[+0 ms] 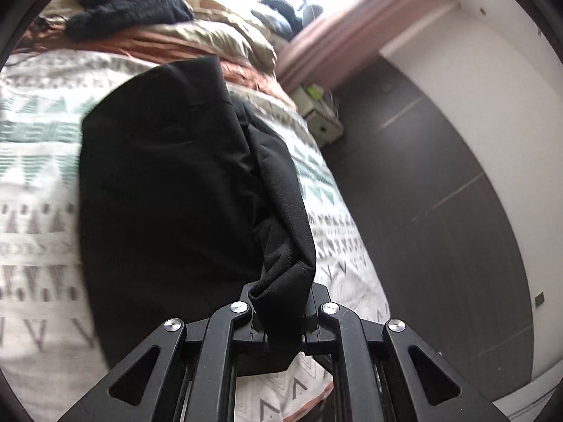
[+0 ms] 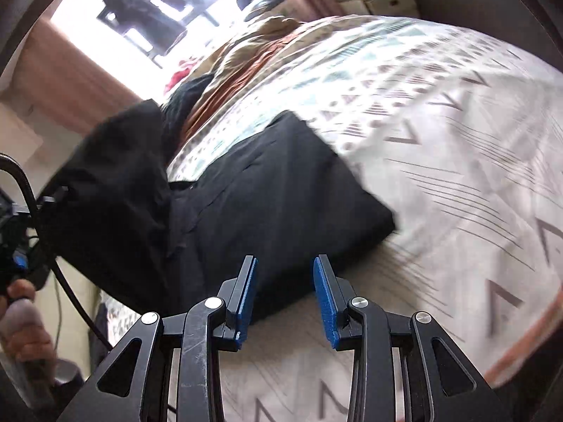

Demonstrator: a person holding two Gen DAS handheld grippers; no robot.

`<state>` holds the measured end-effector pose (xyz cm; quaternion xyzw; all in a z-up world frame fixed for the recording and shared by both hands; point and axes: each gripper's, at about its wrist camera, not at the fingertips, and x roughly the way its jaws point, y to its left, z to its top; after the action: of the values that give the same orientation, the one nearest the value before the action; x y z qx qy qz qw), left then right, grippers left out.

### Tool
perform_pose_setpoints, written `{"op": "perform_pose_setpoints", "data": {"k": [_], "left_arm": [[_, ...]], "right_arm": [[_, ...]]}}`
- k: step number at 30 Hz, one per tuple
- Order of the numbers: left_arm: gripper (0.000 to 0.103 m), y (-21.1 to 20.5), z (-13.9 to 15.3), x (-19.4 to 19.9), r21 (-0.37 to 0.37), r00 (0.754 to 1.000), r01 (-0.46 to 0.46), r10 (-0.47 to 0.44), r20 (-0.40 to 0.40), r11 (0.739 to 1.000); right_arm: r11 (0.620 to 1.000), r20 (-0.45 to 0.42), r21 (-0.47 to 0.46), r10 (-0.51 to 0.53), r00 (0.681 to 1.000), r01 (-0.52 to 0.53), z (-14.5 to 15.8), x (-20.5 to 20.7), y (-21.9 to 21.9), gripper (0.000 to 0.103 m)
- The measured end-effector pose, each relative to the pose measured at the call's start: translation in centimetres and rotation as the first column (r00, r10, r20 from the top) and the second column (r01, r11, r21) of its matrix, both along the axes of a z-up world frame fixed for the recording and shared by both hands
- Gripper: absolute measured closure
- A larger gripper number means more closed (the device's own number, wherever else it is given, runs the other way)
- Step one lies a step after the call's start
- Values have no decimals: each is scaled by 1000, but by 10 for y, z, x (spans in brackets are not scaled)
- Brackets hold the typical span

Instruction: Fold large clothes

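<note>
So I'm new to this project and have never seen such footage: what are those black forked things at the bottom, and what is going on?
Those are two hand-held grippers, each carried by a person, with a fisheye camera looking along its jaws. The left camera's picture shows the left gripper shut on a bunched edge of the black fabric garment, lifting that part. The rest lies on the white bed cover with grey and green triangle patterns. The right camera's picture shows the right gripper, with blue pads, open and holding nothing, near the garment's edge. A black knitted item lies further up the bed.
</note>
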<state>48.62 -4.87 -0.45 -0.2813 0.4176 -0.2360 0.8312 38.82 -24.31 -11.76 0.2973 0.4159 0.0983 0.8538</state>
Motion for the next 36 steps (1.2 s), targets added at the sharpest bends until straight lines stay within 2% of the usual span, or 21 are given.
{"op": "perform_pose_setpoints", "data": {"k": [4,11,12,14,16,17,18,22,25,29,32,34,35,36], "left_arm": [[93,-38,-25,17,21,997,57,-55,-61,998],[92,-95,-52,27,86,984,141,-131,-119,986],[90,-97,-54,29,87,982,154,-143,-122,984],[77,-103,-54,31,96,977,184,-171,-129,978],[55,-100,-51,31,67,972,211,-201,-125,975],[53,-96,-50,30,39,970,220,-214,-113,975],[52,-88,-48,28,15,971,220,-218,-95,975],[52,-44,-49,23,78,988,122,-114,-102,989],[52,-8,-57,16,97,992,41,-29,-125,994],[52,30,-71,-1,134,985,-57,77,-152,989],[52,53,-85,-12,152,974,-113,140,-180,982],[52,69,-98,-22,161,963,-142,174,-207,977],[52,71,-101,-25,169,960,-150,184,-211,974],[52,76,-105,-31,184,954,-166,205,-217,969]], "right_arm": [[999,-18,-4,-47,999,47,-4,-10,-21,69],[995,-36,2,-100,994,101,-6,-29,-52,69],[995,-35,5,-100,994,100,-5,-30,-54,69],[996,-24,17,-88,996,89,-3,-30,-56,69],[997,-15,30,-74,997,74,-2,-26,-55,58],[997,-10,37,-67,998,67,-1,-24,-54,43],[997,-2,44,-63,998,64,-1,-23,-53,34],[997,26,71,-11,1000,9,1,-13,-38,33],[995,35,92,42,999,-45,-1,-1,-21,33],[988,17,125,85,996,-87,-12,19,-1,33],[989,35,127,77,996,-81,-14,30,5,33],[991,39,115,57,998,-61,-17,39,5,45],[991,31,123,52,998,-55,-21,45,4,74],[989,24,132,57,998,-60,-24,49,2,90]]}}
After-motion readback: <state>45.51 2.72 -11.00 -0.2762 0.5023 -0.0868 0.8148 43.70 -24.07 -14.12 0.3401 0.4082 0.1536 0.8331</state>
